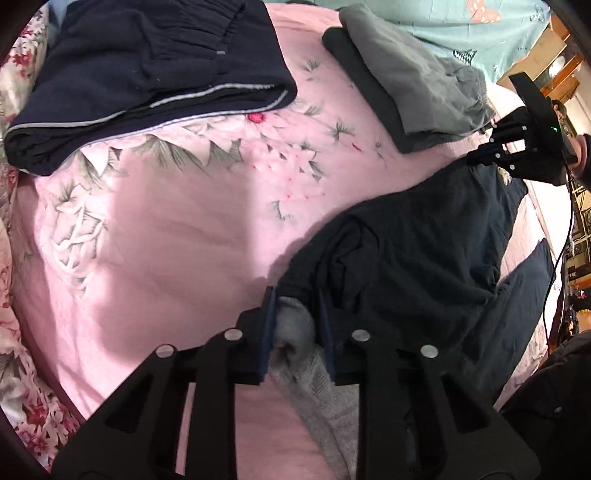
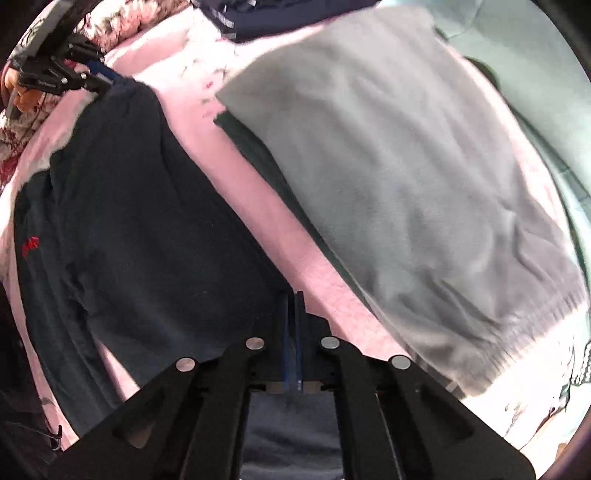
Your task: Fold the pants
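Observation:
Dark navy pants [image 1: 417,251] lie stretched across the pink bedspread [image 1: 177,229] between my two grippers; they also show in the right wrist view [image 2: 140,229], with a small red logo. My left gripper [image 1: 295,299] is shut on one end of the pants, with grey lining fabric bunched between its pads. My right gripper [image 2: 293,295] is shut on the other end of the pants, its pads nearly together. Each gripper shows in the other's view: the right one [image 1: 480,157] at the far edge, the left one [image 2: 99,79] at the top left.
A folded navy garment with a pale stripe [image 1: 147,85] lies at the back left. A folded grey garment [image 1: 417,85] lies at the back right, large in the right wrist view [image 2: 399,184]. Floral bedding [image 1: 22,369] borders the left; teal bedding [image 1: 461,29] lies behind.

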The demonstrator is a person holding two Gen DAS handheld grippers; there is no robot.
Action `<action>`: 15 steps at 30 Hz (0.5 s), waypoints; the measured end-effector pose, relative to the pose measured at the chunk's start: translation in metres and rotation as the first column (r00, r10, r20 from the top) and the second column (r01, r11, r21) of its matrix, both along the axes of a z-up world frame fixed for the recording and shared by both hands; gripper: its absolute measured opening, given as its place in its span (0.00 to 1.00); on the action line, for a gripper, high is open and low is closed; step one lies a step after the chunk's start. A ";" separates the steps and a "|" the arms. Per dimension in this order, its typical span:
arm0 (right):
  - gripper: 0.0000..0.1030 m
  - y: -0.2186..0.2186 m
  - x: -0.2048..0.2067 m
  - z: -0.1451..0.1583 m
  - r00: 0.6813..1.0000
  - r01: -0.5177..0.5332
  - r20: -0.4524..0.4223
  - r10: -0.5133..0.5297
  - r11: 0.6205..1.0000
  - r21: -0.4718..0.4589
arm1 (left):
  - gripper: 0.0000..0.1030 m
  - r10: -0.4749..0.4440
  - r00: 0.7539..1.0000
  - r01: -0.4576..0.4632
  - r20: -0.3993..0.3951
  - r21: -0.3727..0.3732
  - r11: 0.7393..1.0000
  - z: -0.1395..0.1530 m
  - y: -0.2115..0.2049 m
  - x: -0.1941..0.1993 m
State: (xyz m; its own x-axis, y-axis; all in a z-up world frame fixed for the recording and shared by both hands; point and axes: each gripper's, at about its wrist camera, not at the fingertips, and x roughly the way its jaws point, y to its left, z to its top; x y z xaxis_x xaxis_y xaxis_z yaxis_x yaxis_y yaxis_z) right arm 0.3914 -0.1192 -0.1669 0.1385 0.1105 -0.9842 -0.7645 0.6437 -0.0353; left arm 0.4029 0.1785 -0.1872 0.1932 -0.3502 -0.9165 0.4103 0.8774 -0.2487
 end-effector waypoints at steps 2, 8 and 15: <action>0.02 -0.001 -0.006 0.014 1.000 0.009 0.024 -0.010 1.000 0.019 | 0.20 -0.002 1.000 0.001 0.015 0.014 1.000 0.003 0.001 -0.003; 0.02 -0.001 -0.045 0.059 0.995 -0.011 0.098 0.006 0.999 0.050 | 0.18 -0.004 0.997 0.002 0.082 0.022 1.000 0.027 -0.001 -0.017; 0.02 -0.016 -0.140 0.106 0.986 -0.062 0.158 0.048 0.995 0.083 | 0.16 -0.038 0.980 0.032 0.194 0.034 0.999 0.079 -0.004 -0.071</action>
State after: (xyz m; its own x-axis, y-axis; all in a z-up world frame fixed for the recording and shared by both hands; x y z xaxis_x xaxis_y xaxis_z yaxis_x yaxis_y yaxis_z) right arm 0.2515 -0.1353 -0.0614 0.2809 0.2063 -0.9373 -0.7882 0.6068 -0.1026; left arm 0.3319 0.1747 -0.1080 0.3570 -0.3321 -0.8731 0.4785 0.8678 -0.1344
